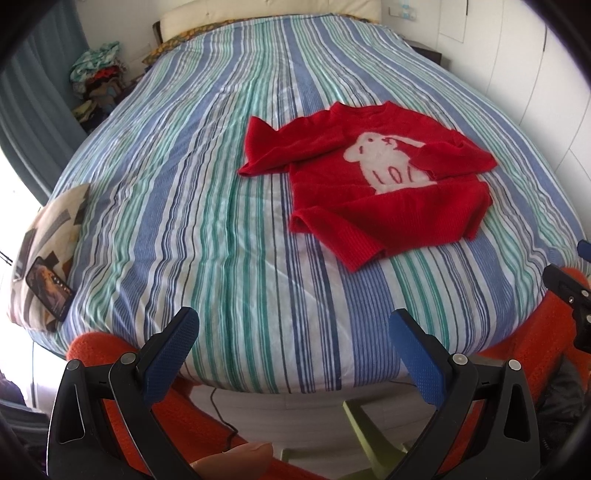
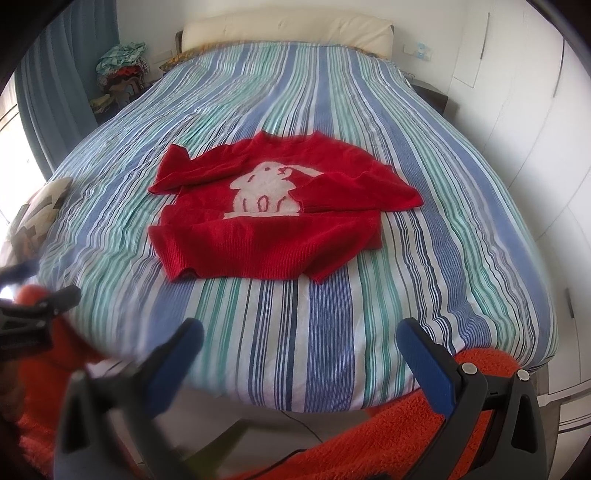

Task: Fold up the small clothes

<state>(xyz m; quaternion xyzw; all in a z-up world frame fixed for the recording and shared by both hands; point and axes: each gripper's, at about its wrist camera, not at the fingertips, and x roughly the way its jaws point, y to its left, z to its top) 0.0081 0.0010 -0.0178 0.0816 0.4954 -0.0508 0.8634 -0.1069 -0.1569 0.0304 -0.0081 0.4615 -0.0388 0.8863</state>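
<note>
A small red sweater [image 1: 369, 184] with a white rabbit on its front lies face up on the striped bed cover [image 1: 207, 221]. Both sleeves are folded in across the body. It also shows in the right wrist view [image 2: 269, 236], in the middle of the bed [image 2: 332, 350]. My left gripper [image 1: 291, 332] is open and empty, held off the near edge of the bed, well short of the sweater. My right gripper [image 2: 299, 343] is open and empty too, at the near edge, in front of the sweater's hem. The left gripper's body [image 2: 33, 314] shows at the left of the right wrist view.
A patterned pillow [image 1: 55, 236] with a phone [image 1: 50, 291] on it lies at the bed's left edge. A pile of clothes [image 1: 99, 74] stands by the curtain at the back left. White cupboards [image 2: 535, 129] line the right side. The headboard [image 2: 288, 29] is at the far end.
</note>
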